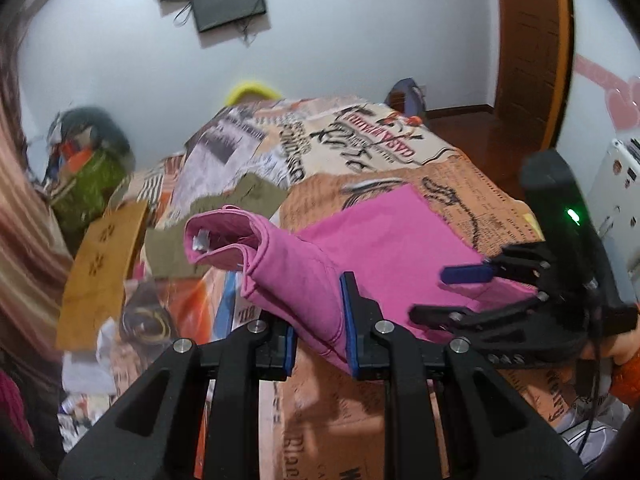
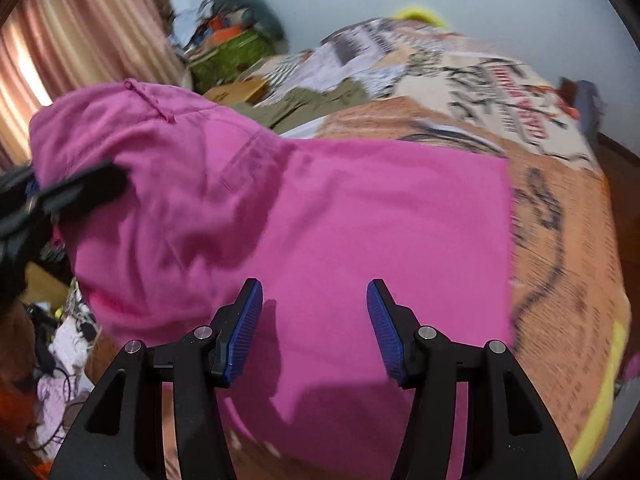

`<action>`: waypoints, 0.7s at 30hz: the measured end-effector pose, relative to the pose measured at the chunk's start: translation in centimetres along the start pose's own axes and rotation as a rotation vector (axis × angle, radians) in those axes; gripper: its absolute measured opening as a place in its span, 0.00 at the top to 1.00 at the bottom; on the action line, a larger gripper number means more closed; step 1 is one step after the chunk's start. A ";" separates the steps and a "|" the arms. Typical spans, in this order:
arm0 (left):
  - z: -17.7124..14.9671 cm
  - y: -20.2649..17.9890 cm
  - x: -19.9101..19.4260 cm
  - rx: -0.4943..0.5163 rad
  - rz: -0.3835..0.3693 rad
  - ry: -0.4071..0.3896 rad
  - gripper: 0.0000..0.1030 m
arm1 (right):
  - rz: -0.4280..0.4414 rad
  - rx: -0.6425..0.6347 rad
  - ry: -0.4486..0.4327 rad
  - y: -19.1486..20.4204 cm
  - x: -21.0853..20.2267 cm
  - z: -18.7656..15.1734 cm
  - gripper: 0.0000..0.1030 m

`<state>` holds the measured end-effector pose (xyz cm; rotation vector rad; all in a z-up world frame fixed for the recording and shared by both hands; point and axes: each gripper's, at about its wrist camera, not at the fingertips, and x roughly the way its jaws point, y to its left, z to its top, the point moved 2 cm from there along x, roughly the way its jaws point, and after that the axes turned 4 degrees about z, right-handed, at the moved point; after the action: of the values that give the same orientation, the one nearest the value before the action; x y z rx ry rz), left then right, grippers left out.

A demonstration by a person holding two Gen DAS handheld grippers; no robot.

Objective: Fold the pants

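Observation:
Pink pants (image 1: 384,236) lie across the patterned bedcover (image 1: 460,184). My left gripper (image 1: 318,320) is shut on a fold of the pants near one end and holds that end up off the bed, with the opening curling over to the left. In the right wrist view the same raised end bulges at the left, where the left gripper (image 2: 72,192) shows blurred. My right gripper (image 2: 316,332) hovers open just over the flat part of the pink pants (image 2: 360,208), with nothing between its blue pads (image 2: 244,332). It also shows from the side as the right gripper (image 1: 430,294).
An olive garment (image 1: 224,216) lies on the bed beyond the pants. A brown board (image 1: 100,272) and a pile of bags (image 1: 88,176) sit at the left, by a striped curtain (image 2: 80,32). A white laptop (image 1: 616,184) and a wooden door (image 1: 528,40) are at the right.

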<state>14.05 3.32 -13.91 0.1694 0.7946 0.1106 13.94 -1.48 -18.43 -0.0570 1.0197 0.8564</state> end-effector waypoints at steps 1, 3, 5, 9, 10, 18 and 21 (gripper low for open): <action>0.4 -0.4 0.0 0.006 -0.008 -0.004 0.81 | -0.001 0.011 -0.009 -0.3 -0.5 -0.5 0.51; 1.4 -1.4 0.1 0.016 -0.035 -0.010 0.81 | -0.012 0.036 -0.011 -0.9 -0.9 -1.7 0.51; 2.1 -2.4 0.3 0.024 -0.062 -0.013 0.82 | -0.024 0.048 0.001 -1.3 -0.7 -2.7 0.51; 2.9 -4.4 0.5 0.038 -0.095 -0.014 0.82 | -0.015 0.062 -0.017 -1.5 -0.5 -3.2 0.49; 3.1 -5.0 0.7 0.041 -0.108 -0.011 0.82 | -0.015 0.064 -0.019 -1.6 -0.5 -3.2 0.49; 3.6 -8.2 0.9 0.105 -0.149 0.000 0.83 | -0.034 0.104 -0.107 -3.4 -3.5 -4.2 0.49; 3.7 -9.1 1.0 0.132 -0.157 0.004 0.84 | -0.110 0.138 -0.135 -5.7 -5.0 -4.7 0.49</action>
<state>17.75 -5.89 -13.84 0.2304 0.8171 -0.0901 13.07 -10.32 -19.12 0.0606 0.9370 0.6787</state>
